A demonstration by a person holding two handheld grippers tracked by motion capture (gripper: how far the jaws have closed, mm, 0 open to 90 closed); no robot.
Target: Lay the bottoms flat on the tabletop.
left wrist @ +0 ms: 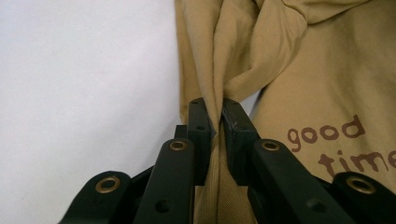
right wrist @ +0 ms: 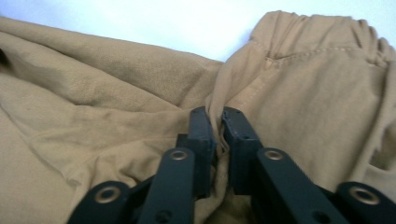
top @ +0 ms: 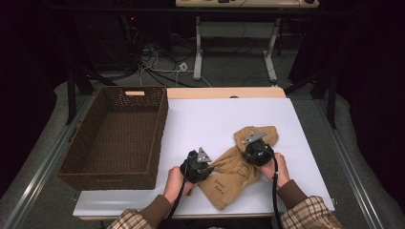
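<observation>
Both the left gripper [left wrist: 216, 116] and right gripper [right wrist: 215, 123] are clenching thin folds of the tan garment [top: 236, 169], lying at the table's [top: 210, 119] five o'clock, so cloth may slip out when lifted.

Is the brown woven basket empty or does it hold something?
Empty: the brown woven basket shows only its bare woven floor in the high view.

Big brown wicker basket [top: 117, 136] hugs the left edge of the white table [top: 210, 119], empty inside, with a handle cut-out in its far wall. Past the table's far edge there's cables [top: 157, 62] tangled on the floor and a white desk frame [top: 236, 50].
</observation>
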